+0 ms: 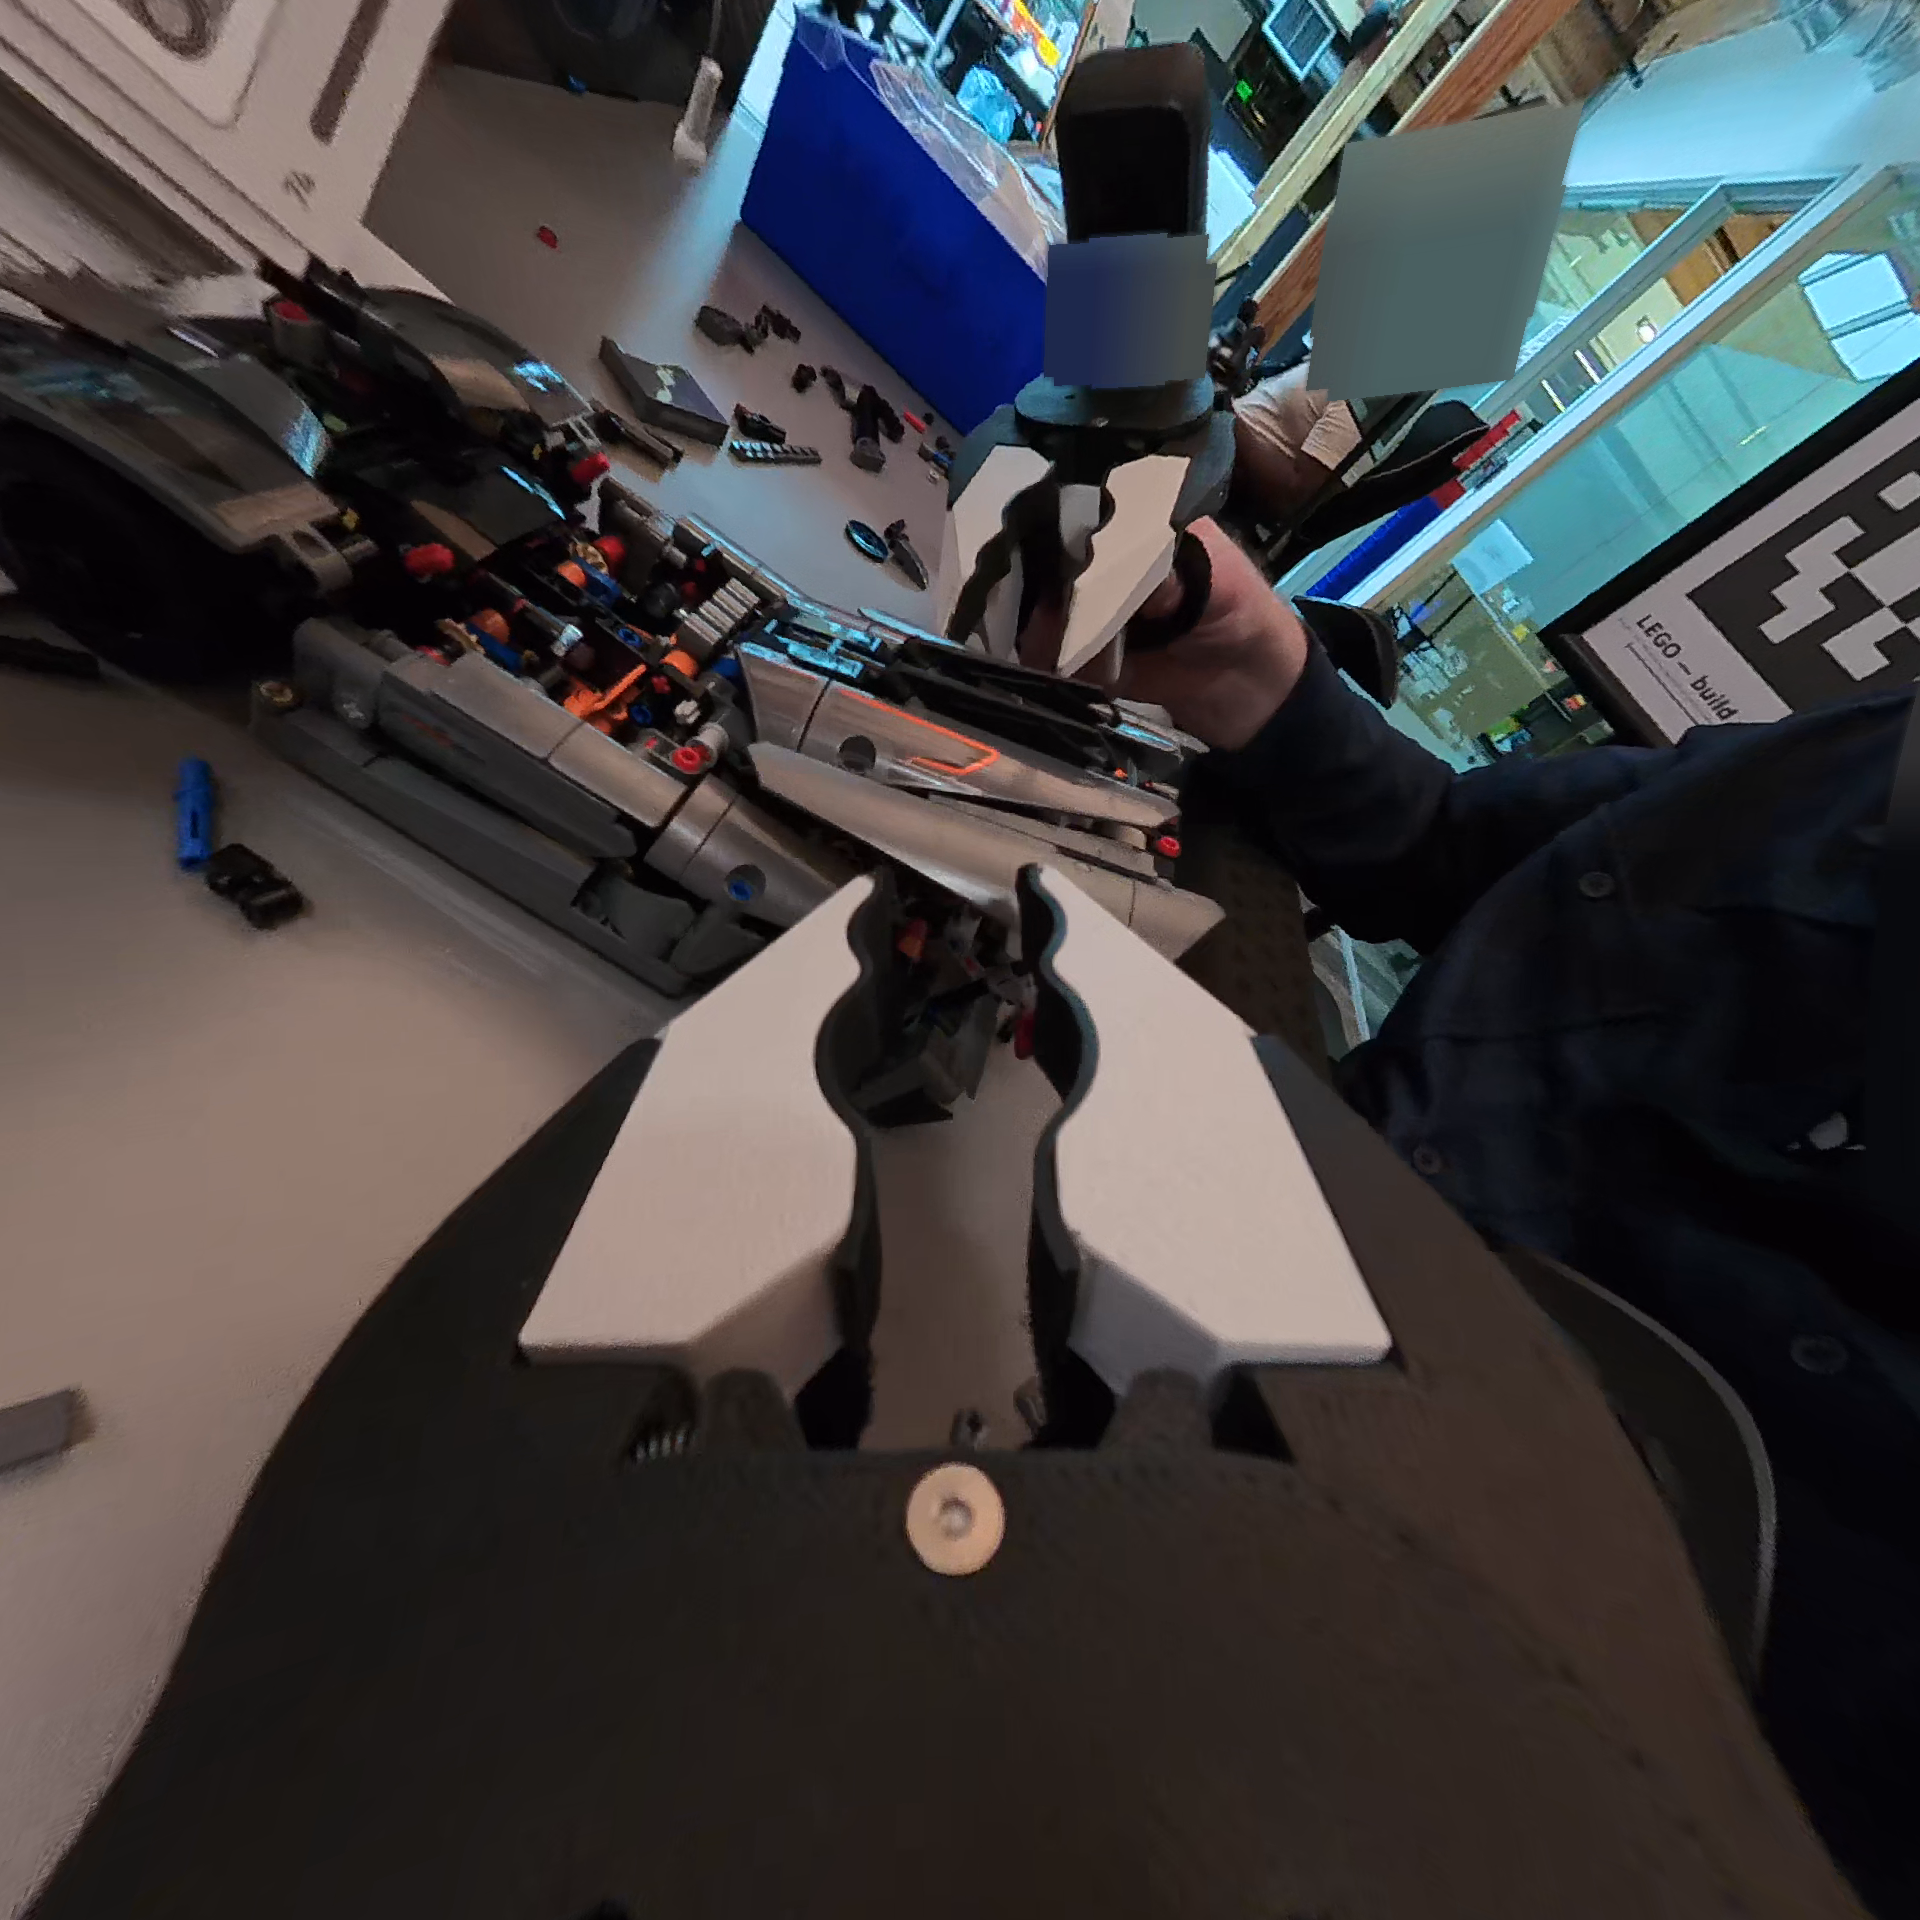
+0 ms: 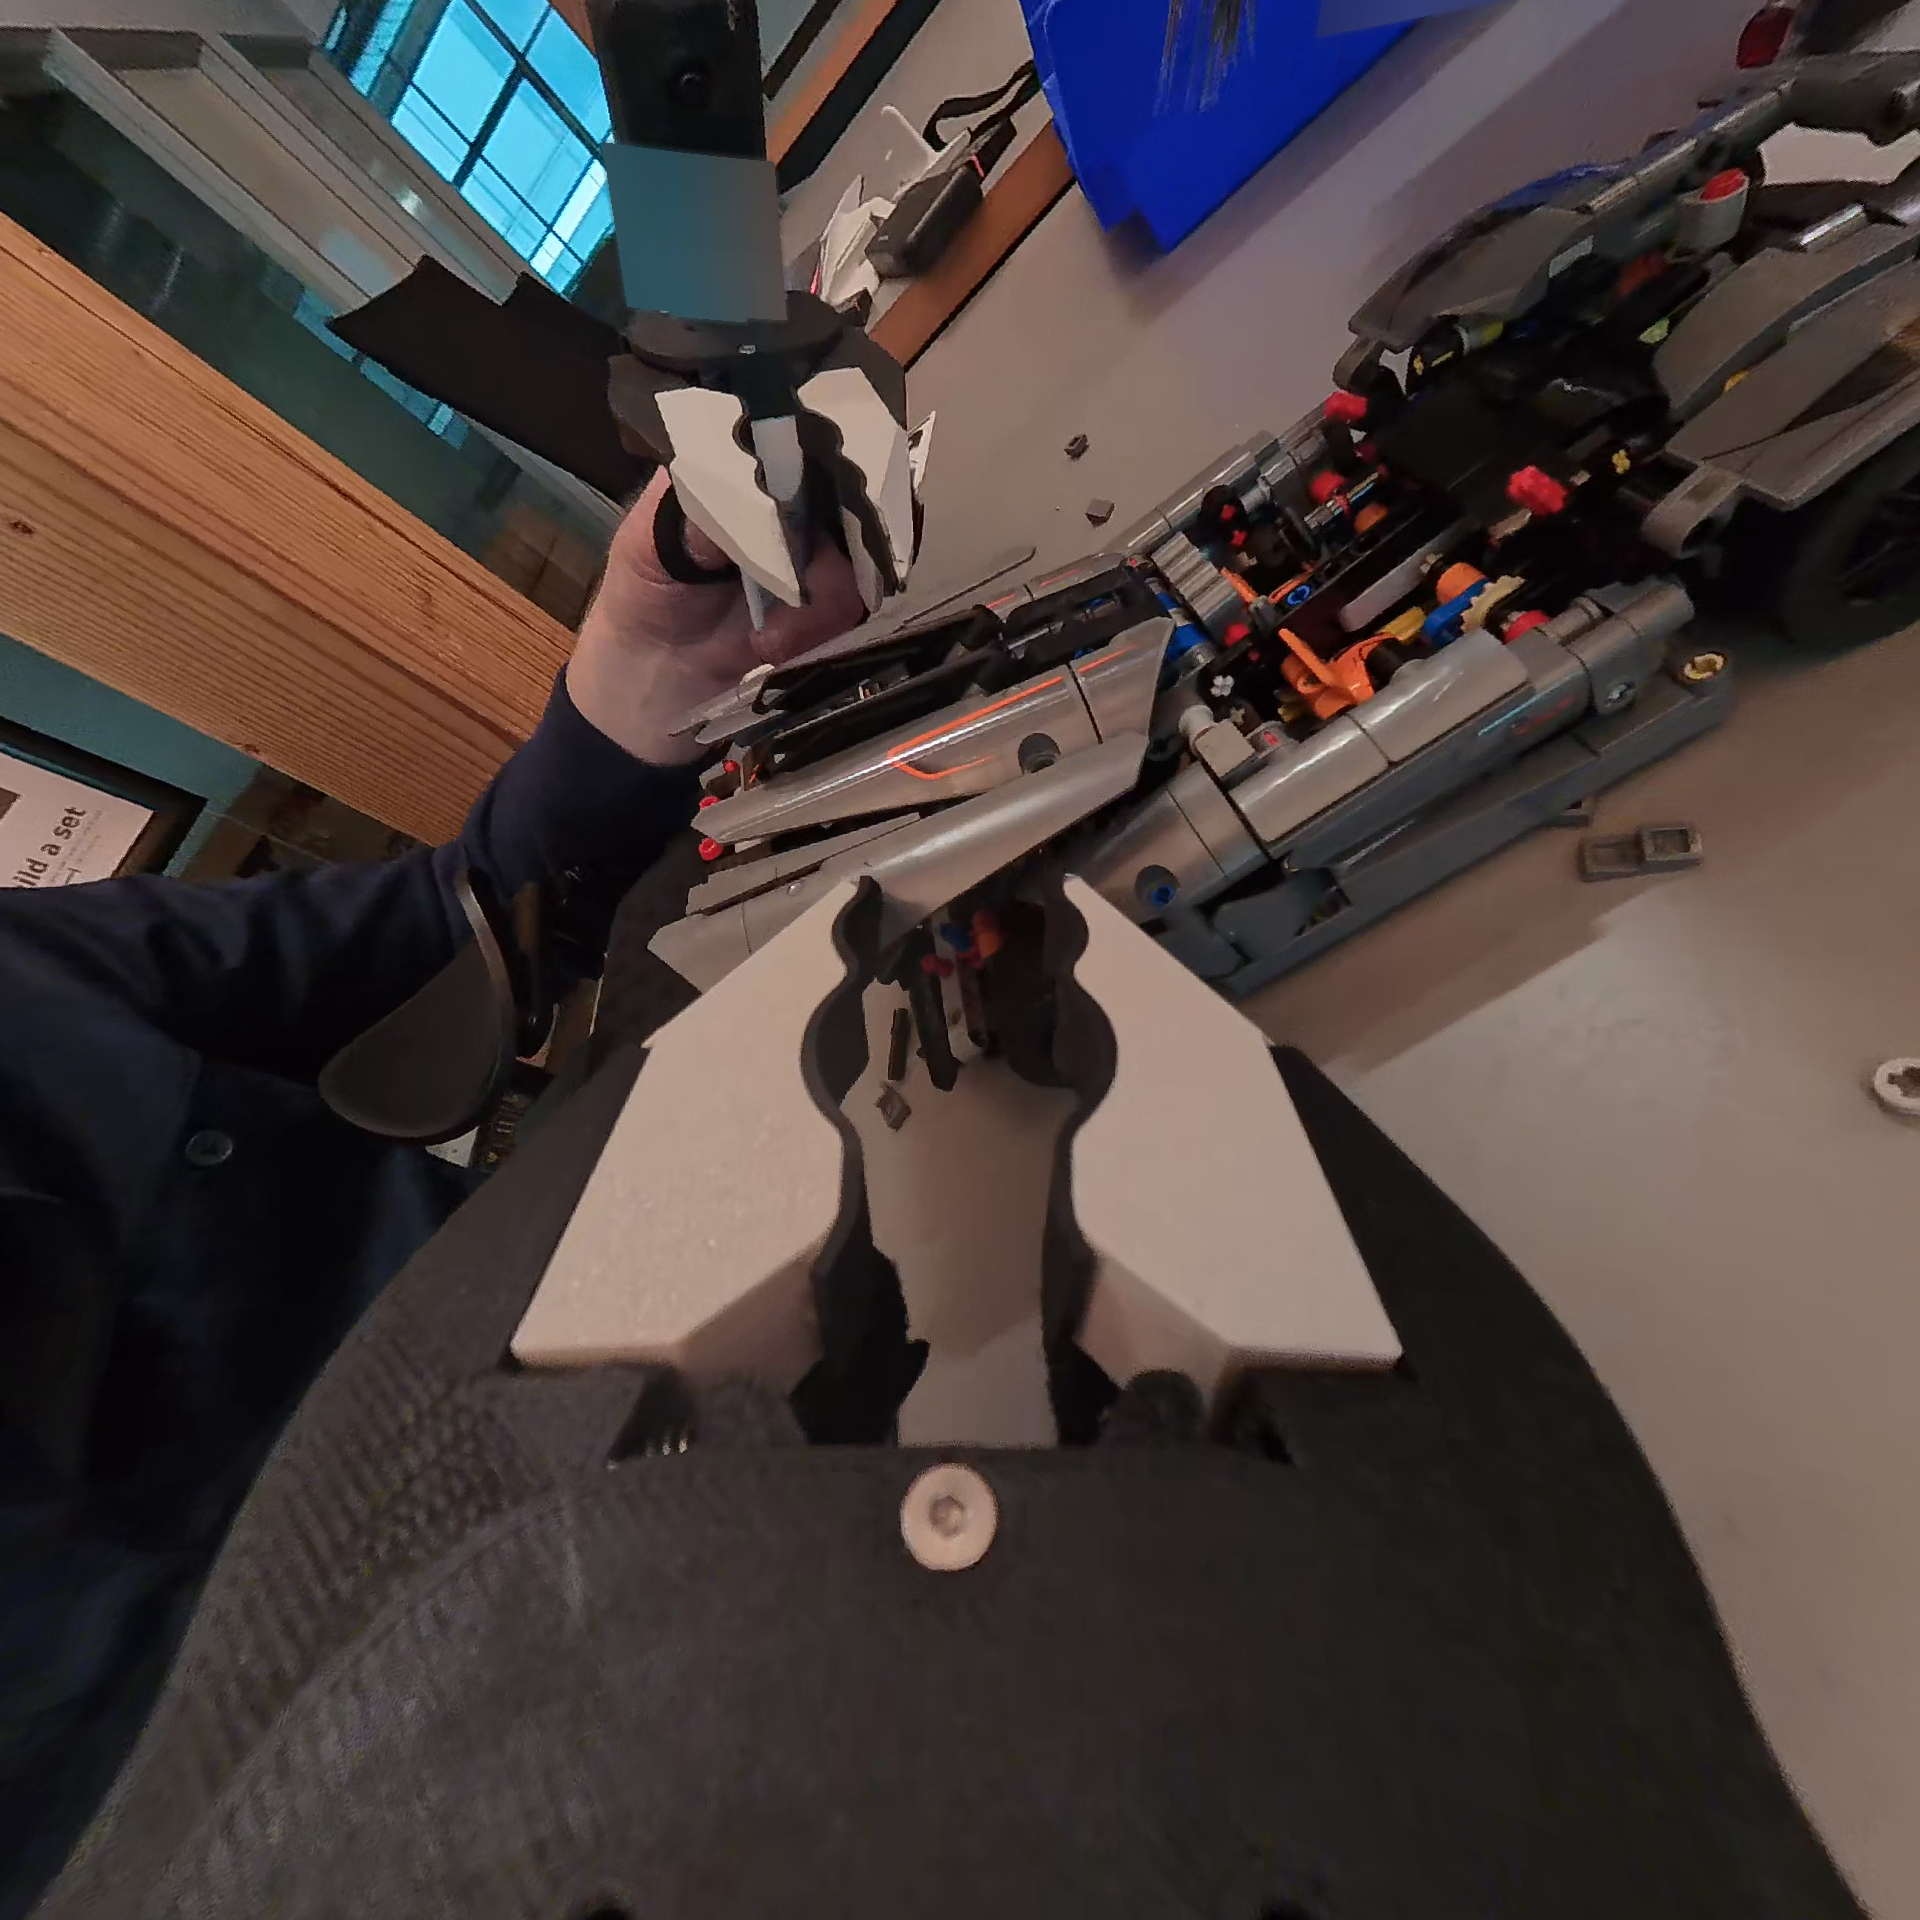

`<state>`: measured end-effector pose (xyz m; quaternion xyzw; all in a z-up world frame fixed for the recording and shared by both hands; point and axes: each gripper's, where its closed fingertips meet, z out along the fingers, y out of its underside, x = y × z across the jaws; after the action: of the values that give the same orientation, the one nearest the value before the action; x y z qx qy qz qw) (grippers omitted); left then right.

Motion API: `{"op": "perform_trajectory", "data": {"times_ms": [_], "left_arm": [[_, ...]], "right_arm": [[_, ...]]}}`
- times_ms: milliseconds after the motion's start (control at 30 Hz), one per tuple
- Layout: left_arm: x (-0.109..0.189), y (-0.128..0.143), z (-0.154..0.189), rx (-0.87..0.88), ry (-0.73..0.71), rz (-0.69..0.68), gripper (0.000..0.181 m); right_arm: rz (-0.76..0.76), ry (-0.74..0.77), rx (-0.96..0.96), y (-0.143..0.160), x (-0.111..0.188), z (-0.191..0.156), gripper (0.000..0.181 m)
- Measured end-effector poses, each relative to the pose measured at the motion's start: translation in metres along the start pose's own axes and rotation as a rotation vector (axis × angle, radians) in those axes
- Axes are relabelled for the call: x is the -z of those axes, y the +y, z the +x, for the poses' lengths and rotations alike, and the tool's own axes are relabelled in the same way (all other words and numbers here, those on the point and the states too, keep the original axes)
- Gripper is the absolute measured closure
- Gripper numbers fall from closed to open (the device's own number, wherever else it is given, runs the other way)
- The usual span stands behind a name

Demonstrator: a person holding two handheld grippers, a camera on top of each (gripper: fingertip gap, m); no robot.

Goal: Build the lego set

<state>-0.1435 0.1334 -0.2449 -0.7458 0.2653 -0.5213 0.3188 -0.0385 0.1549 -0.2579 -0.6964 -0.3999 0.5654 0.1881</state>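
Observation:
A large grey Lego car (image 1: 582, 748) with black, orange and red inner parts lies on the pale table; it also shows in the right wrist view (image 2: 1403, 717). Its front section of grey panels with an orange stripe (image 1: 914, 748) (image 2: 935, 748) points toward both grippers. My left gripper (image 1: 951, 883) straddles the nose; its jaws stand narrowly apart, with dark car parts between them. My right gripper (image 2: 966, 888) faces it from the other side, with a grey panel tip between its jaws. Each gripper shows farther off in the other's view (image 1: 1029, 644) (image 2: 821, 592), held by a hand. I cannot see whether either clamps.
A blue pin (image 1: 192, 795) and a black piece (image 1: 255, 883) lie left of the car. Several loose black pieces (image 1: 862, 426) lie beyond it, near a blue bin (image 1: 894, 229). A grey frame piece (image 2: 1636, 850) and a white round piece (image 2: 1899, 1086) lie on the right. A dark sleeve (image 1: 1558, 935) is close. Left tips to right tips: about 12 centimeters. From my right tips it is roughly 12 centimeters to the white round piece (image 2: 1899, 1086); from my left, 25 centimeters.

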Motion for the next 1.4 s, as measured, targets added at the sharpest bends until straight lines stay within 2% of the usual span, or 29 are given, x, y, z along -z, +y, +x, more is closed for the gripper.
{"op": "perform_trajectory", "data": {"times_ms": [233, 500, 1400], "left_arm": [[-0.013, 0.006, 0.005, 0.037, 0.047, -0.023, 0.159], [-0.016, 0.005, 0.002, 0.055, 0.056, 0.004, 0.162], [-0.017, 0.002, -0.001, 0.024, 0.05, 0.025, 0.165]], "right_arm": [[-0.005, -0.051, -0.066, 0.003, -0.001, -0.002, 0.151], [-0.004, -0.088, -0.077, 0.003, -0.002, -0.007, 0.158], [-0.001, -0.092, -0.086, 0.002, -0.003, -0.007, 0.165]]}}
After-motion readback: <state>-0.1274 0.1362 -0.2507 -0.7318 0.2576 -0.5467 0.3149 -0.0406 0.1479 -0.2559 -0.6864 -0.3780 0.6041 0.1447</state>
